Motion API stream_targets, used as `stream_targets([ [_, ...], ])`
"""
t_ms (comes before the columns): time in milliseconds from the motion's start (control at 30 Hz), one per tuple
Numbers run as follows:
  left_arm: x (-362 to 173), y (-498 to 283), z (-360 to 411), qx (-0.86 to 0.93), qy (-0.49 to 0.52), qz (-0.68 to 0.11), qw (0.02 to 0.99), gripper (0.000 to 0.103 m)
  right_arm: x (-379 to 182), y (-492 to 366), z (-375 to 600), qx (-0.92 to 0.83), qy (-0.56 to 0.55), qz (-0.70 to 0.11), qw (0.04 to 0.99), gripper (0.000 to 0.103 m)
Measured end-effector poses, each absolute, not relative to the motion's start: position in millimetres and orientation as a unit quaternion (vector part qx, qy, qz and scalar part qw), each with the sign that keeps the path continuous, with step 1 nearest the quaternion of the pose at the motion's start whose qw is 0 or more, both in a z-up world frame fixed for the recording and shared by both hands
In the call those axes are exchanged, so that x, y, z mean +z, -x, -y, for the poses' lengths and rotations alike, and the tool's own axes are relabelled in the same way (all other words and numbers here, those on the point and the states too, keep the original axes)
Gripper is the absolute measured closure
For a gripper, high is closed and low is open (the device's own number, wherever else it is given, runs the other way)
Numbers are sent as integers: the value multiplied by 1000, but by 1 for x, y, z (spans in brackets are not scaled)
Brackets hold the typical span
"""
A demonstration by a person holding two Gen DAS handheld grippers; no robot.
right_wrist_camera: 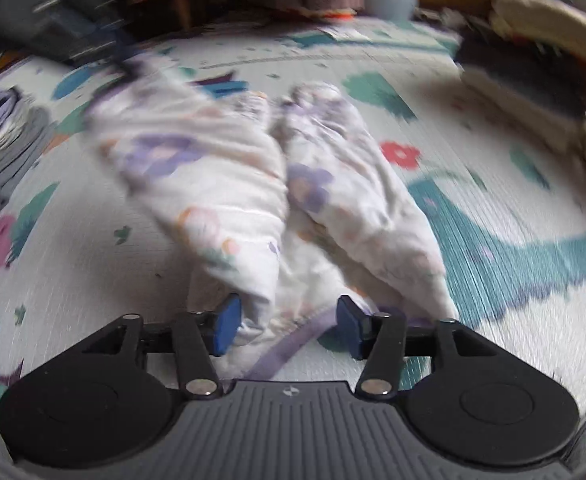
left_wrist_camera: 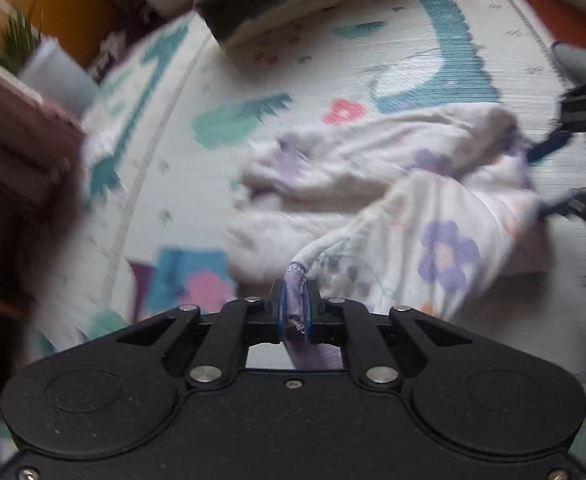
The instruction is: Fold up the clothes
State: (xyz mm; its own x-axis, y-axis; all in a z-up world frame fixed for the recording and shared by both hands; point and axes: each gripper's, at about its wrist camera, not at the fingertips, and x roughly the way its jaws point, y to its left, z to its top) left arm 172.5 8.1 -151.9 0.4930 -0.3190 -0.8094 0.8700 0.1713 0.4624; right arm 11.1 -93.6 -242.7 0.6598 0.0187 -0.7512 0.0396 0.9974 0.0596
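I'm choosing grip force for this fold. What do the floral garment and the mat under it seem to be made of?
Floral garment: soft, thin woven or knit fabric, probably cotton, matte; it drapes and bunches into loose wrinkles. Mat: seemingly foam or plastic with a printed, slightly glossy surface; fine parallel ridges and a light sheen show.

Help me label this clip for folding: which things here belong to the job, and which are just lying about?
Part of the job:
floral garment
left gripper, shut on its purple hem
right gripper, open around the cloth

Lying about:
patterned mat
stack of clothes at the mat's edge
basket
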Motion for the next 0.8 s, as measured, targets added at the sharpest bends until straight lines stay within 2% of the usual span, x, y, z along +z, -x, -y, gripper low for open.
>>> stream_targets([
  [167, -158, -187, 28, -418, -524, -235, 704, 96, -240, -12, 77, 8, 8, -403, 915, 36],
  [400, -196, -209, 59, -412, -567, -221, 678, 96, -251, -12, 53, 35, 135, -392, 910, 36],
  [567, -228, -230, 60, -430, -543, -243, 679, 96, -250, -5, 42, 61, 194, -352, 913, 35],
  [700, -237, -236, 59, -449, -528, -238, 680, 96, -240, -2, 37, 100, 202, -314, 922, 35],
  [800, -232, -238, 57, -460, -511, -236, 687, 96, -222, -6, 44, 110, 152, -288, 939, 35],
])
